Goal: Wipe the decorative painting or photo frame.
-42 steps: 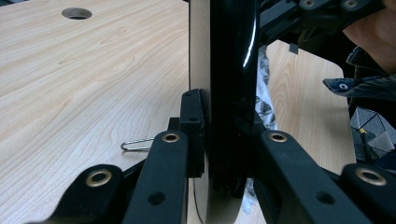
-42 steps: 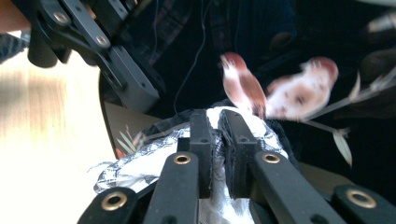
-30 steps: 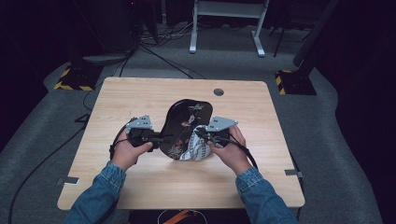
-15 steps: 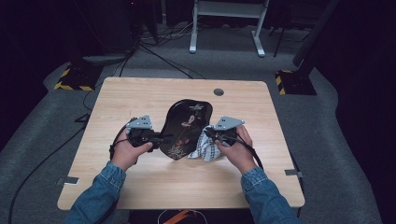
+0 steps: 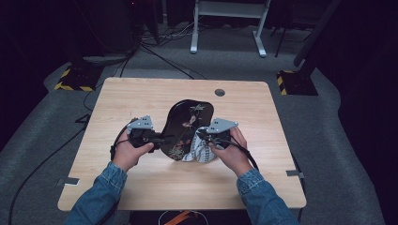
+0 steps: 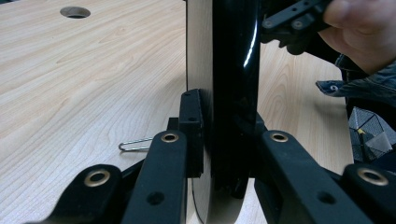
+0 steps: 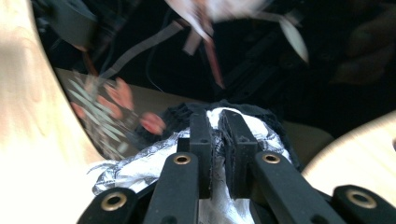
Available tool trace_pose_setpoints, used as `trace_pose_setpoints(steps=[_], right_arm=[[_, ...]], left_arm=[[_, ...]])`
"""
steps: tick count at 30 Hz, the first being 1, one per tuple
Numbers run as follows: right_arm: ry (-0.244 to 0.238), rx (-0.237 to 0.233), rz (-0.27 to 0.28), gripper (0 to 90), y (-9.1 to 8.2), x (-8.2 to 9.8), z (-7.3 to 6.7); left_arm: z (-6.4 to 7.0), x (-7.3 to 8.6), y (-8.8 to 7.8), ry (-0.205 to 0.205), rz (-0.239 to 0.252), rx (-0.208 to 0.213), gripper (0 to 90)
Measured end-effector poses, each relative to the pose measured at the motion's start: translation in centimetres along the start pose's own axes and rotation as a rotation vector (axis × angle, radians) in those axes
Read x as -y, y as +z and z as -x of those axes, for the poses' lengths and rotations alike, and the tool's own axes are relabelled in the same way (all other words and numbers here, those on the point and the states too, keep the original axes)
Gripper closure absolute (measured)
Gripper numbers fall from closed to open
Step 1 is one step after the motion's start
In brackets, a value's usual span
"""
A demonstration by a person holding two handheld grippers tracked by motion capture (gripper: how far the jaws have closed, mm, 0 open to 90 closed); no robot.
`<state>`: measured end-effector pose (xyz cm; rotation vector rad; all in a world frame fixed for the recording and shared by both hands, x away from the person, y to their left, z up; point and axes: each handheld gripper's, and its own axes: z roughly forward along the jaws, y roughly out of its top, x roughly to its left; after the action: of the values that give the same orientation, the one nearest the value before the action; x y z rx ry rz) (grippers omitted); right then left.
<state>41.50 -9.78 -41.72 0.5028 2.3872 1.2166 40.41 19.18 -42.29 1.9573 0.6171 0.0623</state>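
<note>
Tray (image 5: 185, 126) mid-surface, tipped up by left tool (image 5: 162, 139) clamped on its rim, cloth (image 5: 199, 151) bunched in right tool (image 5: 202, 136) now shifted against tray's near right edge, back from a second ago, wiping likely mid-stroke.

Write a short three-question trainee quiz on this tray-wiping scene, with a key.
1. True or false: the left hand-held gripper is clamped on the rim of the black lacquered tray.
2. What does the right hand-held gripper hold? A) a sponge B) a black-and-white patterned cloth C) a brush
3. What small metal thing lies on the wooden table beside the tray in the left gripper view?

Key:
1. True; its jaws pinch the edge.
2. B; the cloth is against the tray.
3. A paper clip.
</note>
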Motion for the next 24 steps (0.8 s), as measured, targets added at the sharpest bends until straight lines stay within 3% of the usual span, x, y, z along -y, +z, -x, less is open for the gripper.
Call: trace_pose_setpoints(steps=[13,24], right_arm=[[-0.062,-0.071,0.049,84.2,0.8,-1.9,-2.3],[-0.027,-0.054,0.014,84.1,0.8,0.1,-0.9]], left_arm=[[0.1,0.0,0.0,-0.002,-0.002,-0.010,78.8],[0.0,0.0,0.0,-0.001,-0.003,-0.005,78.4]])
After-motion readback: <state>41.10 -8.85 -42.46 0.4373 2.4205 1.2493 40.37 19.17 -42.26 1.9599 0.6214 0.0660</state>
